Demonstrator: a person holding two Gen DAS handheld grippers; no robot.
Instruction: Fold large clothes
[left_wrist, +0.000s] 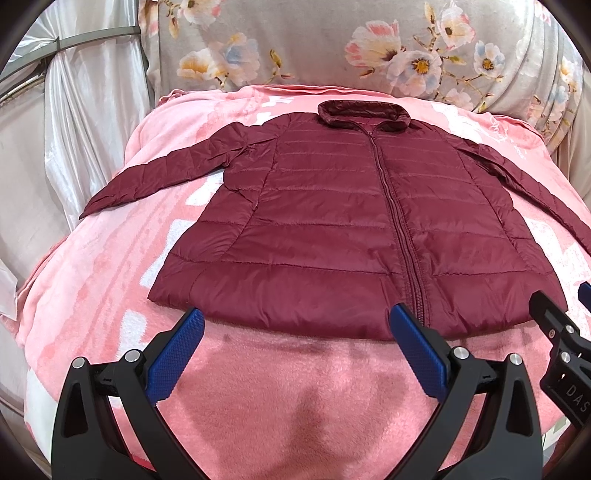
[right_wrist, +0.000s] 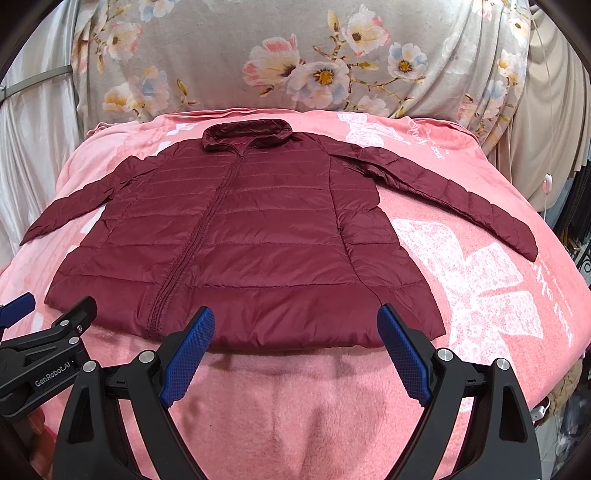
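A dark red quilted jacket lies flat and zipped on a pink blanket, collar away from me, both sleeves spread out to the sides. It also shows in the right wrist view. My left gripper is open and empty, just in front of the jacket's hem, left of the zip. My right gripper is open and empty, in front of the hem's right half. Each gripper shows at the edge of the other's view.
The pink blanket covers a bed-like surface that drops off on the left, right and near sides. A floral grey cloth rises behind the collar. A shiny white curtain hangs at the left. A white cable hangs at the right.
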